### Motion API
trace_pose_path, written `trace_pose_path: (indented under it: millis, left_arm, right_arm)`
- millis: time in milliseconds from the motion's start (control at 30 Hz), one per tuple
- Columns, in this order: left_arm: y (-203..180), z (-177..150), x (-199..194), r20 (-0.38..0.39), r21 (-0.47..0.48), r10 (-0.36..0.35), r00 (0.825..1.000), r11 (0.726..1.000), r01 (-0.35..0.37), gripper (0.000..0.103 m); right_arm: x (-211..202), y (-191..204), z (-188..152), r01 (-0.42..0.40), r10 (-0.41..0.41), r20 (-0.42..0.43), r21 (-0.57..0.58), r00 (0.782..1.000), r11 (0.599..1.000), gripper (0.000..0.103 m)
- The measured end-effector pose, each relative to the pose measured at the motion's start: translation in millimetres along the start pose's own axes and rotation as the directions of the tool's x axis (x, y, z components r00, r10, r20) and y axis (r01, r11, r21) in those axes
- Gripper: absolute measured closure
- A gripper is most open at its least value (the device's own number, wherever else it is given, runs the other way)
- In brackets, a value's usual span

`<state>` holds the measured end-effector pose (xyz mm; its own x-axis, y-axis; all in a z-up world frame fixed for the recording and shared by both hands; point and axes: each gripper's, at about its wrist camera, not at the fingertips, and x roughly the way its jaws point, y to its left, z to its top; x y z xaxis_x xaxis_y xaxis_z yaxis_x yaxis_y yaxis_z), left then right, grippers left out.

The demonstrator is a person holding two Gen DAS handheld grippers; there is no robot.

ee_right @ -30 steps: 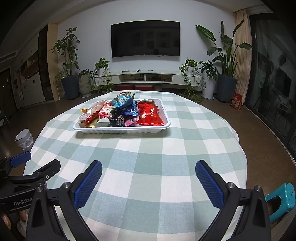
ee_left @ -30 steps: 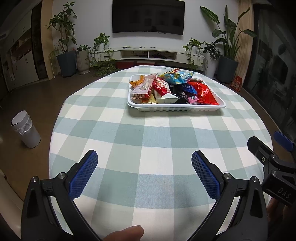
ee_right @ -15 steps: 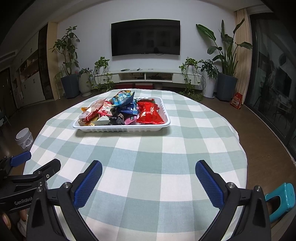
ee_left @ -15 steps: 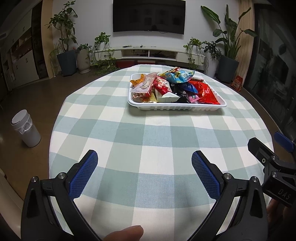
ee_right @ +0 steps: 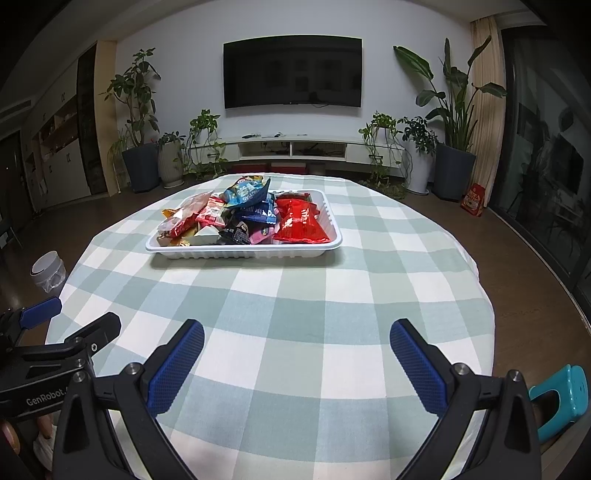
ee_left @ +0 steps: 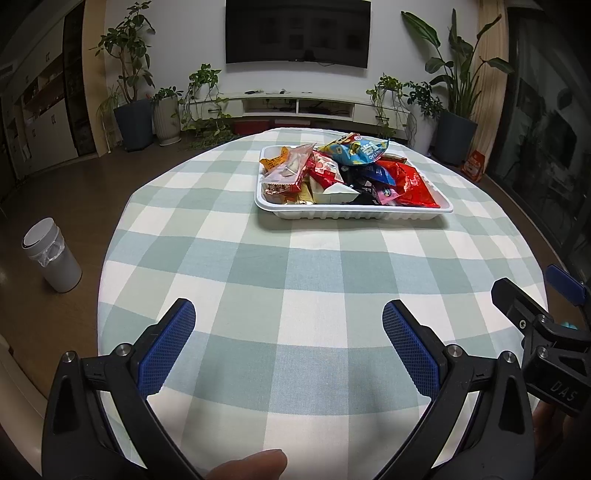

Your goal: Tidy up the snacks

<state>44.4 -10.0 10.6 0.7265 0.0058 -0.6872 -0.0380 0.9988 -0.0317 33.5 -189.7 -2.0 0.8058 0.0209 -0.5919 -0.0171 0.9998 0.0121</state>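
Left claw (ee_left: 288, 349) and right claw (ee_right: 297, 365) wide apart, empty, over the near desk (ee_left: 258, 266). Farther off, snack packets (ee_right: 243, 218) heaped in a white tray (ee_right: 243, 253): likely light, crinkly, slippery; best pinched at a sealed edge.

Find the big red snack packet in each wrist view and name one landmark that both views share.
Left wrist view: the red packet lies at the right end of the white tray, right of picture centre.
Right wrist view: the red packet lies at the tray's right end, near picture centre.
Shared landmark: the wall TV behind the table.
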Motion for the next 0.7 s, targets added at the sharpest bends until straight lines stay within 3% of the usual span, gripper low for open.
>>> trace_pose_path:
  millis: [700]
  left_arm:
    - [-0.2,0.4,-0.7,0.000,0.001,-0.002,1.000,1.000,0.002,0.000]
  right_arm:
    - [-0.8,0.0,-1.2,0.001,-0.001,-0.003,-0.001,1.000,1.000,0.000]
